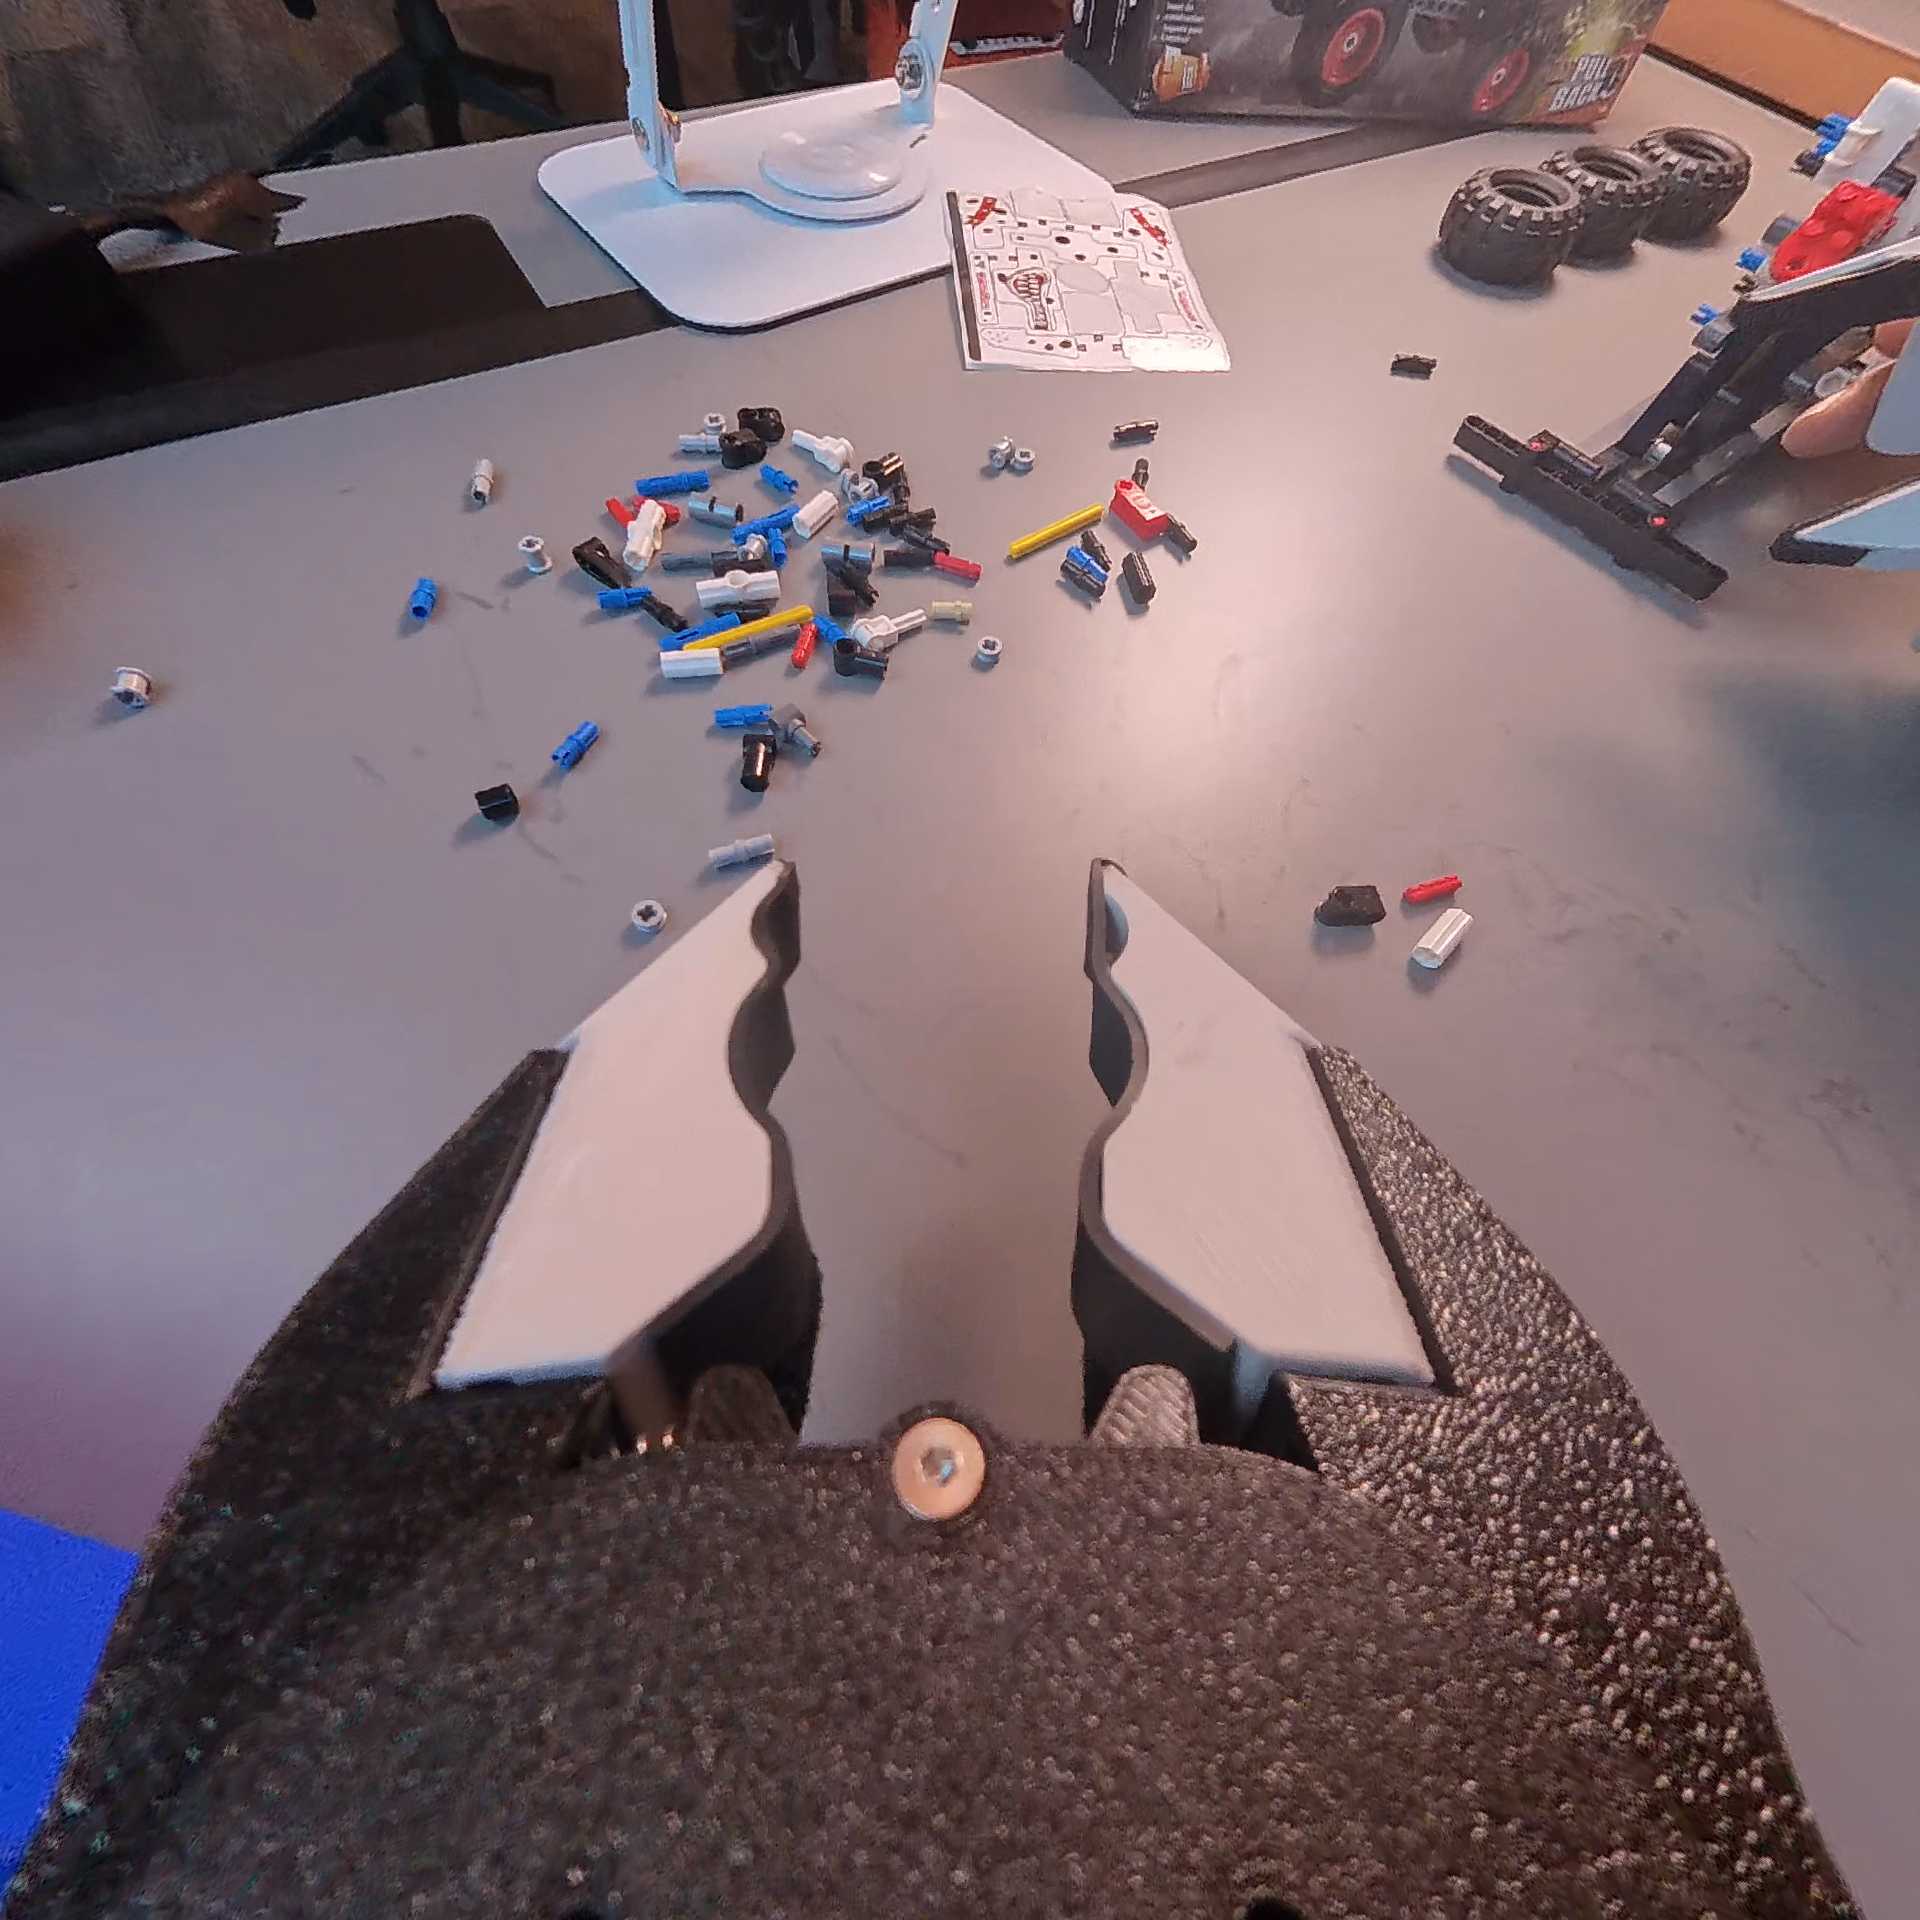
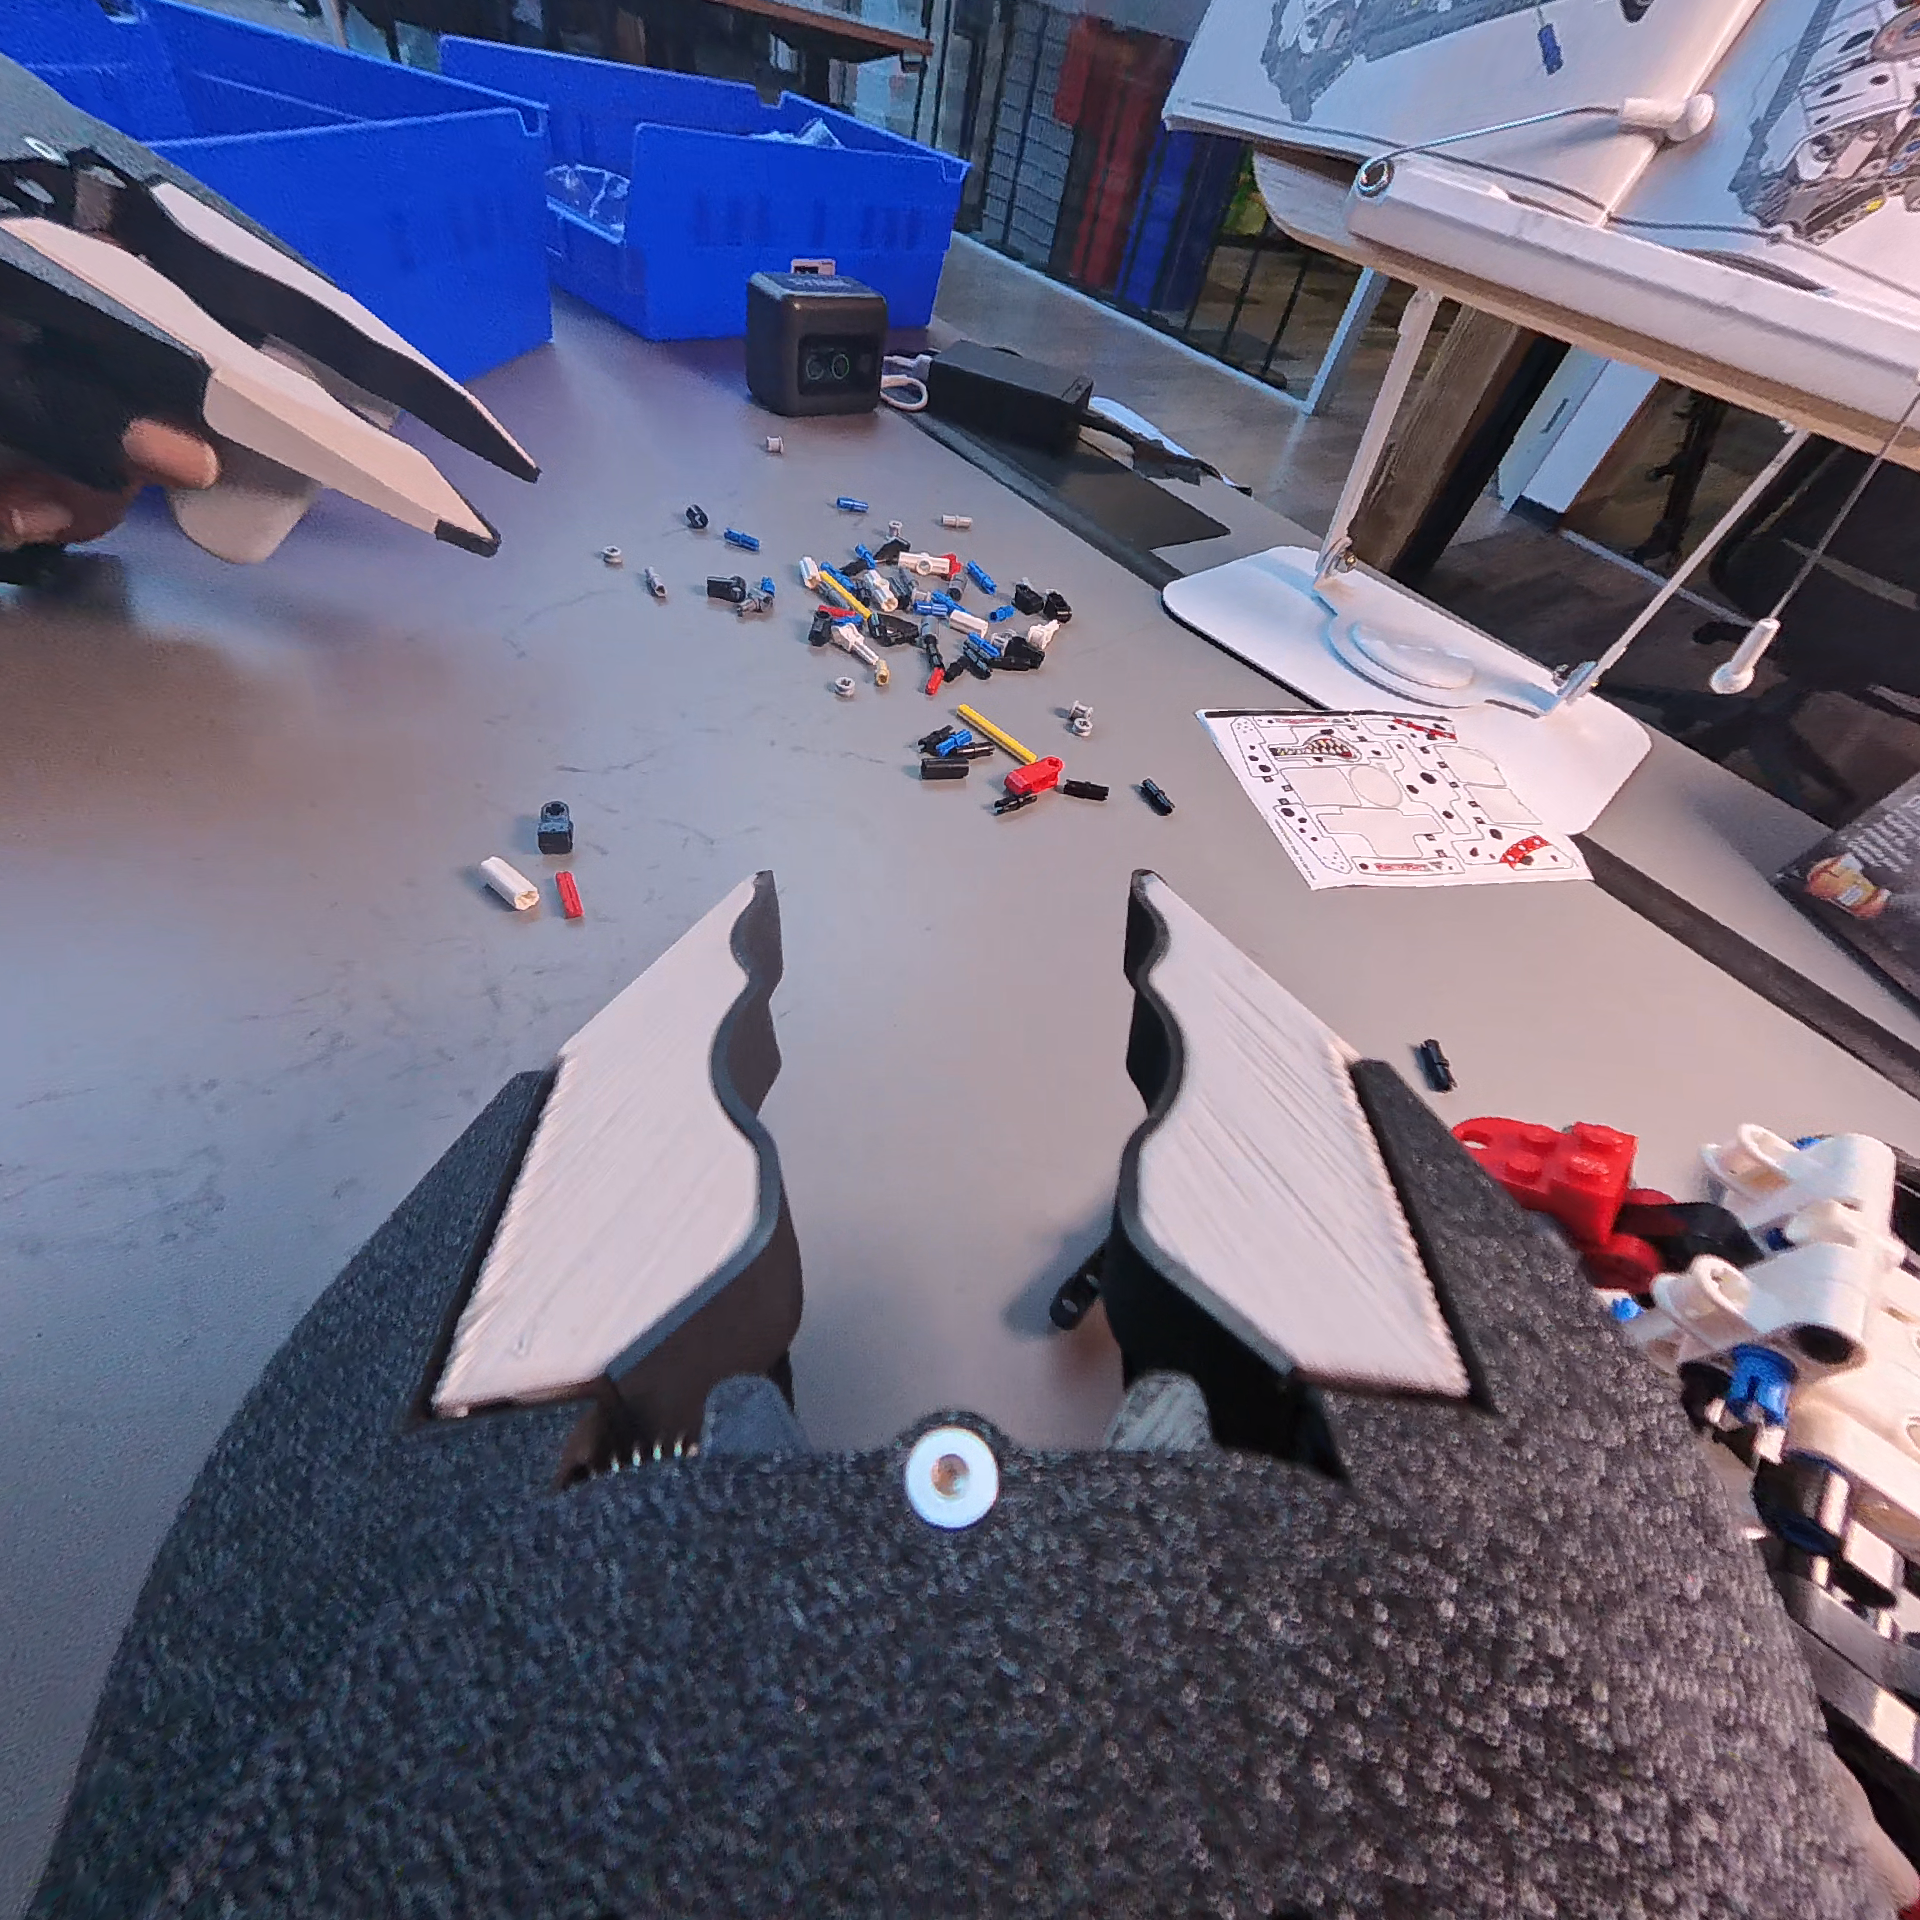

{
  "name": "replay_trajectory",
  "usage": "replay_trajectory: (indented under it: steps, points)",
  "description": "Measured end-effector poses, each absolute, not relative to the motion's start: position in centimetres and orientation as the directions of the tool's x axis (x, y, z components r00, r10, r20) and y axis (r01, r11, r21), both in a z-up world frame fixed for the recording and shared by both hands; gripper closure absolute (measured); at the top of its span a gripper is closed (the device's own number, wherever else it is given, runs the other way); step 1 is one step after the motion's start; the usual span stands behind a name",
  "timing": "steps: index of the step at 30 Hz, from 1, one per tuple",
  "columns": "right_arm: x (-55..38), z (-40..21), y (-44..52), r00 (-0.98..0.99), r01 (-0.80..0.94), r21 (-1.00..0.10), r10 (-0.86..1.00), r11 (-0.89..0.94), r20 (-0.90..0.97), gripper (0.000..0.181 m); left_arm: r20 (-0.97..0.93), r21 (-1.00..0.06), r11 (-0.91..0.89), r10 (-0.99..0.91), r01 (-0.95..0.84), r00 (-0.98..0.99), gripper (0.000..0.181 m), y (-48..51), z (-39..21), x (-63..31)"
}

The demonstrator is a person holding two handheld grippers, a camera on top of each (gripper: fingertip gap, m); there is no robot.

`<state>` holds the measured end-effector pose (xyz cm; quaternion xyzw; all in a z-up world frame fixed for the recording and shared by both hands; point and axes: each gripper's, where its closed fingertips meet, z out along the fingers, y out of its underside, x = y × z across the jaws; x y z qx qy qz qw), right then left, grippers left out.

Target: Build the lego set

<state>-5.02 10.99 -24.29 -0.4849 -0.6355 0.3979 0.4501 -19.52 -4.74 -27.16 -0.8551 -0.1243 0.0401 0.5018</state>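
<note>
Both grippers hang over the grey table [image 1: 1351, 1143] with jaws apart and nothing between them. The left gripper [image 1: 943, 883] points at the pile of small pins [image 1: 769, 561], a grey pin [image 1: 741, 852] just beyond its left fingertip. The right gripper [image 2: 951, 883] faces the same pile [image 2: 925, 613] from the other side; the half-built truck [image 2: 1787, 1278] lies just beside its right finger. Three tyres [image 1: 1590, 197] sit in a row near the box [image 1: 1361, 52]. A sticker sheet [image 1: 1081, 281] lies by the white stand [image 1: 790, 177].
</note>
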Motion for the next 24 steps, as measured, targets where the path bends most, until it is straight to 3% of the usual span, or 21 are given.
replay_trajectory:
  steps: [12, 24]
  points:
    - [-4.6, -23.4, 11.3, -0.096, 0.217, -0.956, 0.979, 0.197, 0.18, 0.115, 0.04, -0.897, -0.42, 0.235, 0.139, 0.971, 0.135, -3.1, -26.7, -19.6]
    - [-4.3, -23.3, 12.0, -0.068, 0.226, -0.951, 0.978, 0.21, 0.199, 0.115, -0.016, -0.91, -0.405, 0.239, 0.084, 0.971, 0.13, -0.8, -26.4, -20.9]
